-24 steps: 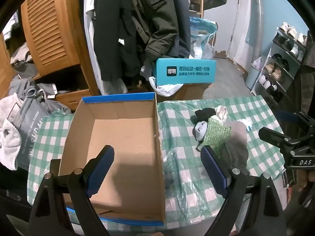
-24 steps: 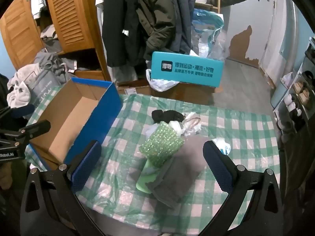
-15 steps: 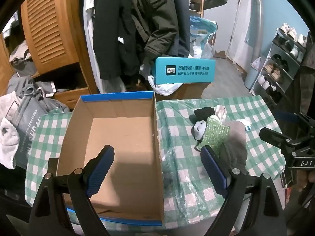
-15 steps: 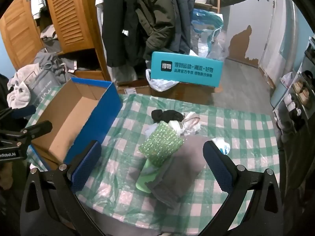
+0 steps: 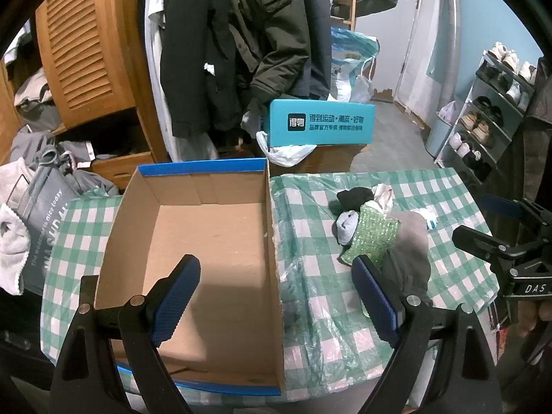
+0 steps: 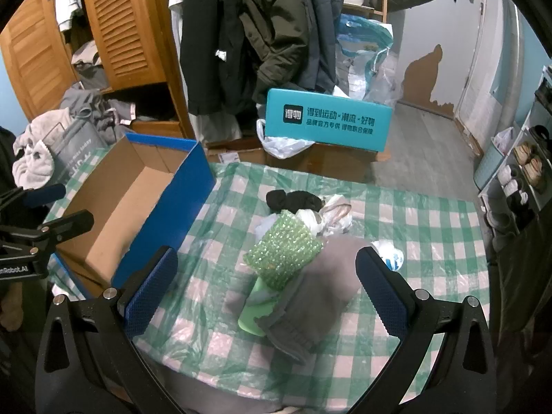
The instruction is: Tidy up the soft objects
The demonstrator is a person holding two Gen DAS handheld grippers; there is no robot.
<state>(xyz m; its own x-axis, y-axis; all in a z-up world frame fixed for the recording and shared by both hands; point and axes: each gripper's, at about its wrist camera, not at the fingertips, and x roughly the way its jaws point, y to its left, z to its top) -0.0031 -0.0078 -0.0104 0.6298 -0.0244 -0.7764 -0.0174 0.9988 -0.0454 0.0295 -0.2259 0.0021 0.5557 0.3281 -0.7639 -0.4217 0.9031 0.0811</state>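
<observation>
The soft objects (image 6: 296, 262) lie heaped mid-bench, nearer its right edge: a grey cloth (image 6: 317, 296) covers most of a pale green item (image 6: 253, 317), so its shape is hard to tell, and a green sequinned piece (image 6: 283, 252) hides part of the white bundle (image 6: 331, 217) and black sock (image 6: 293, 201) behind it. The open cardboard box (image 5: 207, 241) sits at the bench's left edge, its near corner cut off by the left gripper (image 5: 276, 296), jaws wide and holding nothing. The right gripper (image 6: 265, 286) hovers over the heap, jaws equally wide, empty. The bench (image 6: 431, 241) wears a green checked cloth under clear plastic; behind are hanging coats (image 6: 269, 27), a louvred wardrobe (image 6: 124, 24) and a teal box (image 6: 327, 120)
</observation>
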